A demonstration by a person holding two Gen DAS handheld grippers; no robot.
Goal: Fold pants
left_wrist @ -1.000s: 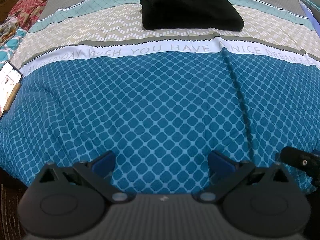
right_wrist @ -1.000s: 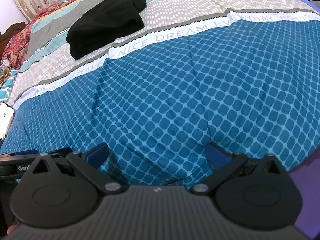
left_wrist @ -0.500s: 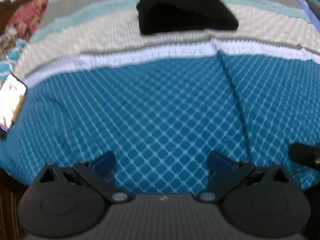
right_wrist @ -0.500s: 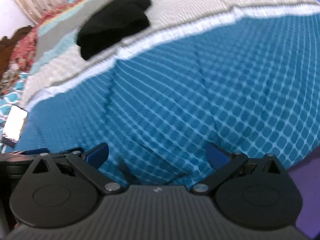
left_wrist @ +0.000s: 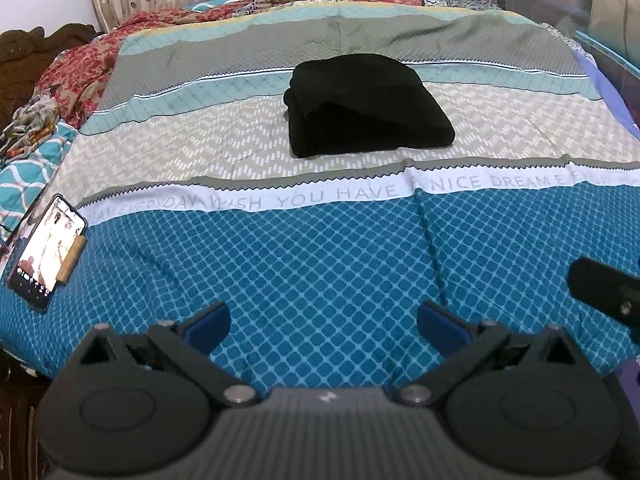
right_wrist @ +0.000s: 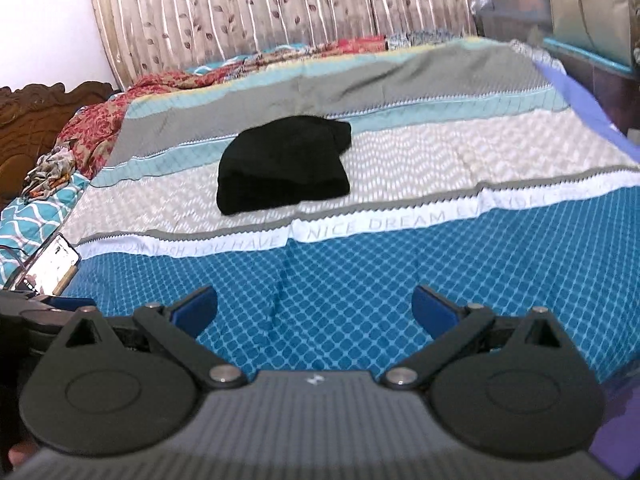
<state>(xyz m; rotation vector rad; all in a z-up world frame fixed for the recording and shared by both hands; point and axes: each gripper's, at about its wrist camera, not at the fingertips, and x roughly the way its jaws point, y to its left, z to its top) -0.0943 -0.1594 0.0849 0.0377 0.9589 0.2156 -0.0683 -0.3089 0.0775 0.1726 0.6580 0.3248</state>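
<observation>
Black pants (left_wrist: pixel 366 106) lie folded into a thick bundle on the beige band of the bed cover, well beyond both grippers; the same pants (right_wrist: pixel 286 164) show left of centre in the right wrist view. My left gripper (left_wrist: pixel 323 324) is open over the blue diamond-patterned part of the cover, nothing between its blue pads. My right gripper (right_wrist: pixel 315 307) is open too and empty, near the bed's front edge. A dark part of the right gripper (left_wrist: pixel 604 290) shows at the right edge of the left wrist view.
A lit phone (left_wrist: pixel 46 250) lies on the bed's left edge, also seen as the phone (right_wrist: pixel 52 270) from the right. Crumpled red and patterned cloth (left_wrist: pixel 76 76) is heaped at the far left. Curtains (right_wrist: pixel 280 4) hang behind the bed. A wooden headboard (right_wrist: pixel 36 108) stands left.
Both grippers have drawn back and tilted up from the bed, so the pants look farther away and the curtains and far end of the bed have come into view. Both stayed open.
</observation>
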